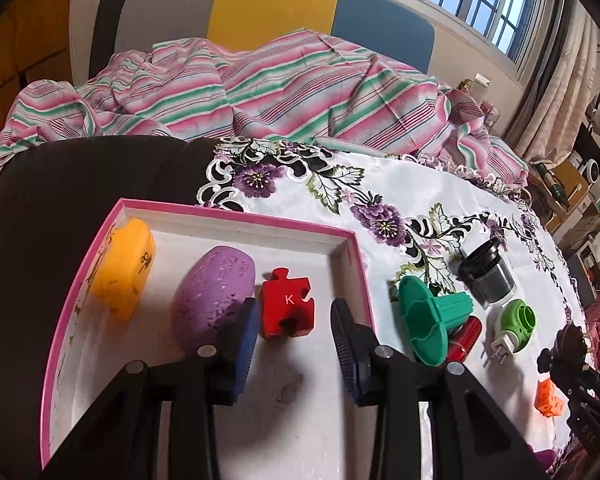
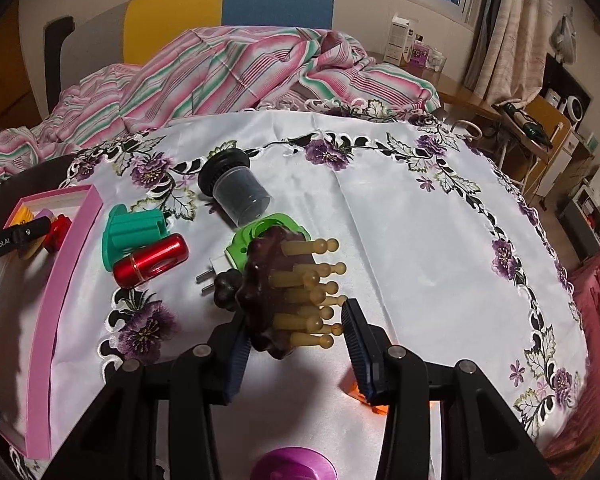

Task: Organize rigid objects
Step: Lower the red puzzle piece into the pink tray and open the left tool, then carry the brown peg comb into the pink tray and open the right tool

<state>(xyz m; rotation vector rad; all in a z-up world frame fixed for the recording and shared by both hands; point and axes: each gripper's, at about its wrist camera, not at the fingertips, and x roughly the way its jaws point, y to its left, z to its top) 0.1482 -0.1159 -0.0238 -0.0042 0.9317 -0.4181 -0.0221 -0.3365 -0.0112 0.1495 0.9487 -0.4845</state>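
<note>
1. Your right tool is pinching the brown peg brush. It hangs just above the counter, near the middle of the right wrist view.
2. The brush's long body runs from 12 o'clock to 6 o'clock. Its yellow pegs stick out toward 3 o'clock. Its little round knob points to 9 o'clock.
3. One pad sits on the brown back, the other only on the peg tips. The pegs may bend, and then the brush could twist or slip out.
4. The pink box is at 9 o'clock. On the way, a low brush could bump the green plug-in or the red tube.
5. Your left tool is spread over the box, pinching nothing. The red puzzle piece lies by its tips. The two tools could knock together there.
6. The box is filling up, so the brush could land on the purple egg.
</note>
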